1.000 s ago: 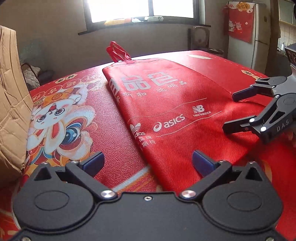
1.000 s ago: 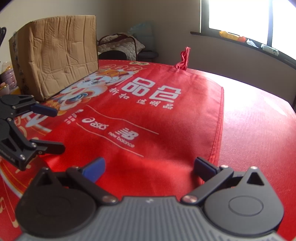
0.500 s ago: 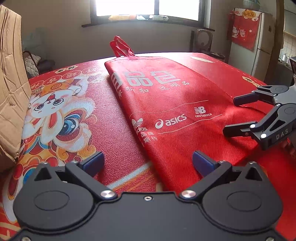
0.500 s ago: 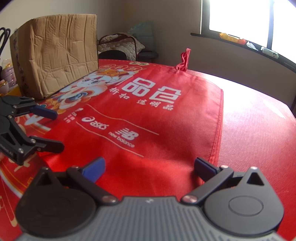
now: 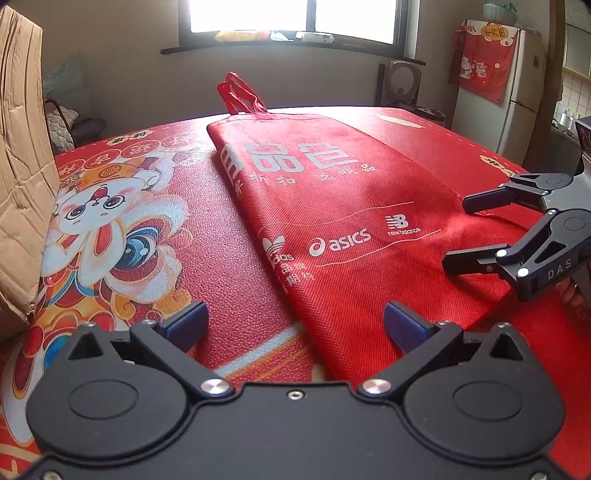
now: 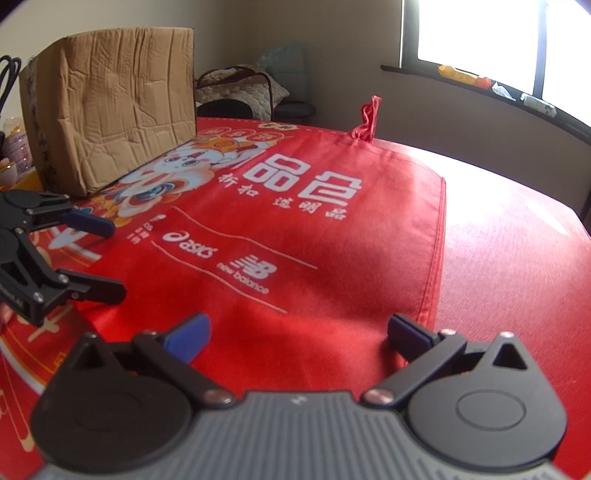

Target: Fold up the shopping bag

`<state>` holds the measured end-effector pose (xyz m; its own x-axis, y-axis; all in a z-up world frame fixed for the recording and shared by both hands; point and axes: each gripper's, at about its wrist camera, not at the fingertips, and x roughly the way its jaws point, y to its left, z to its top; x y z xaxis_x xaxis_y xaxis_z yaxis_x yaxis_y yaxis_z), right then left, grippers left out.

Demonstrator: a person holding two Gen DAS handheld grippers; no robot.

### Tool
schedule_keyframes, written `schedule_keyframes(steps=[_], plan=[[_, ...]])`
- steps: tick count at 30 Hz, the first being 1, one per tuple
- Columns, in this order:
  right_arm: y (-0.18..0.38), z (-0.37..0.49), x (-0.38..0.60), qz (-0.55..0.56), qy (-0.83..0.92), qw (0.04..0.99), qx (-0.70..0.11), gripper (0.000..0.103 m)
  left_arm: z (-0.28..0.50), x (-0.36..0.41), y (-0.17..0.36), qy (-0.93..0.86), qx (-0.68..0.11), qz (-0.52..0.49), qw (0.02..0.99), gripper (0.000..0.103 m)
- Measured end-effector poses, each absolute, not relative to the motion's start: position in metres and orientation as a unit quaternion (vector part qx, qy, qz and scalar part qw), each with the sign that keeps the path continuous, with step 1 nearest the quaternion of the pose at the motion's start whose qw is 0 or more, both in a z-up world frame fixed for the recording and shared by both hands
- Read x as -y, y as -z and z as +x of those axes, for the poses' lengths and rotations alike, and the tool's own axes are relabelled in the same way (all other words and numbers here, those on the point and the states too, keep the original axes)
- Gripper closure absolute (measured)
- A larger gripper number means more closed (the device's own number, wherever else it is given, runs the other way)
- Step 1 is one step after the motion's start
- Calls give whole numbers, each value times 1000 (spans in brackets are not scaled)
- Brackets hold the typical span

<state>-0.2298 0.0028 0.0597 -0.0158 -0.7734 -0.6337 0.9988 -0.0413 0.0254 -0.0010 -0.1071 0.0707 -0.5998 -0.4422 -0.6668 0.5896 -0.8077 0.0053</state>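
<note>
Left wrist view: the left gripper (image 5: 294, 321) hangs low over the near end of the red shopping bag (image 5: 354, 221), its blue-padded fingers spread wide with nothing between them. The bag lies flat and unfolded on the red tablecloth (image 5: 221, 266), its white lettering facing up and its handles (image 5: 240, 94) bunched at the far end, sticking up toward the window (image 5: 291, 16). The bag's near left corner sits between the two fingers. The right gripper (image 5: 454, 230) comes in from the right edge, fingers apart, over the bag's right side near the bottom; whether it touches the fabric cannot be told. A cardboard box (image 5: 20, 166) stands at the left, and a fridge (image 5: 517, 88) stands far right.

Right wrist view: the right gripper (image 6: 297, 332) sits over the bag's (image 6: 295, 229) near end, fingers wide apart and holding nothing; the bag's right seam runs down to just beside the right finger. The left gripper (image 6: 110, 258) enters from the left edge, also spread, at the bag's left side. The cardboard box (image 6: 110, 118) stands on the tablecloth (image 6: 517, 258) beyond it, well apart from the bag.
</note>
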Motion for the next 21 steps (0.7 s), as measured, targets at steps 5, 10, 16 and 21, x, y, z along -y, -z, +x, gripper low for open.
schedule_keyframes(steps=[5,10,16,21], plan=[[-59,-232,-2,257,675,656,-221,1,-8,96,-72,886,-101,336,304,0],[-58,-232,-2,258,674,656,-221,1,12,113,-68,884,-115,332,309,0],[-56,-234,-3,260,674,656,-220,1,8,111,-68,883,-115,333,310,0],[-58,-230,-2,259,674,655,-222,1,4,109,-69,883,-114,333,310,0]])
